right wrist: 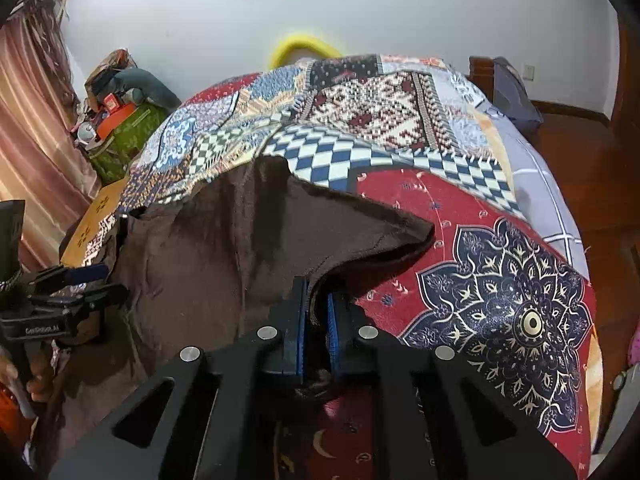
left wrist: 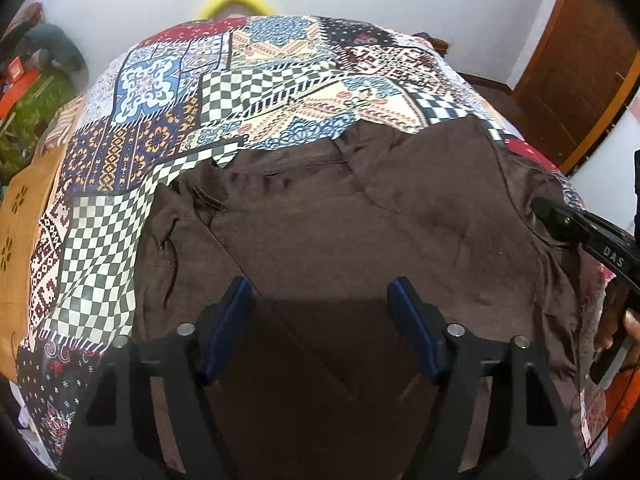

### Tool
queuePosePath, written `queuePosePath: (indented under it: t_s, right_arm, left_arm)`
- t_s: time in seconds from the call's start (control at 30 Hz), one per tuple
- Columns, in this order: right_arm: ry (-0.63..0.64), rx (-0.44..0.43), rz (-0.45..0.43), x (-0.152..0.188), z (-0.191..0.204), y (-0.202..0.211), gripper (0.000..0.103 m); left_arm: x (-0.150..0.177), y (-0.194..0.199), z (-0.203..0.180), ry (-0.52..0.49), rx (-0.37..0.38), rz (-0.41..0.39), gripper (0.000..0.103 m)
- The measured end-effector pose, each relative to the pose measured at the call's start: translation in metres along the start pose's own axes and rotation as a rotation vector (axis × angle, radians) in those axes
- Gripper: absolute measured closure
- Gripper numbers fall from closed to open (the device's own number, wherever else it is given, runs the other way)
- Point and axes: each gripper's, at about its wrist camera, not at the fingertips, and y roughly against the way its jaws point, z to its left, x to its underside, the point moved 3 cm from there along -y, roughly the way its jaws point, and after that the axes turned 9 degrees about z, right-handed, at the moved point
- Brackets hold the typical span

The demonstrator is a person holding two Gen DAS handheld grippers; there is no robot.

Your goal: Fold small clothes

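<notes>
A dark brown garment [left wrist: 344, 220] lies spread on a patchwork bedspread [left wrist: 168, 92]. My left gripper [left wrist: 322, 286] is open just above the cloth's near middle, holding nothing. My right gripper [right wrist: 317, 292] is shut on the brown garment's right edge [right wrist: 240, 248] and lifts it, so a flap [right wrist: 360, 216] rises off the red patch of the bedspread [right wrist: 500, 264]. The right gripper also shows in the left wrist view [left wrist: 538, 208], at the garment's right side. The left gripper shows in the right wrist view [right wrist: 94, 276], at the far left.
A yellow ring [left wrist: 236, 0] stands behind the bed against the white wall. A cluttered pile with a green bag [right wrist: 128, 136] sits left of the bed. A wooden door [left wrist: 576, 80] stands at the right. A tan box [left wrist: 24, 232] sits by the bed's left edge.
</notes>
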Motion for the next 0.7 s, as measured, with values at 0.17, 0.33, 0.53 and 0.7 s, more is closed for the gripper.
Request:
queuePosePath:
  t_s: [0.17, 0.33, 0.53, 0.7]
  right_arm:
    - [0.086, 0.014, -0.071, -0.001, 0.022, 0.031, 0.099]
    - [0.174, -0.008, -0.125, -0.011, 0.058, 0.057, 0.099]
    - [0.284, -0.042, -0.089, -0.015, 0.106, 0.033, 0.099]
    - [0.323, -0.074, 0.05, 0.002, 0.129, -0.016, 0.099]
  left_arm:
    - [0.001, 0.021, -0.005, -0.022, -0.02, -0.045, 0.032]
    - [0.006, 0.05, 0.002, -0.017, -0.015, -0.097, 0.032]
    - [0.024, 0.078, 0.029, 0.023, -0.009, -0.125, 0.031]
    - [0.038, 0.083, 0.046, 0.009, -0.062, -0.11, 0.031]
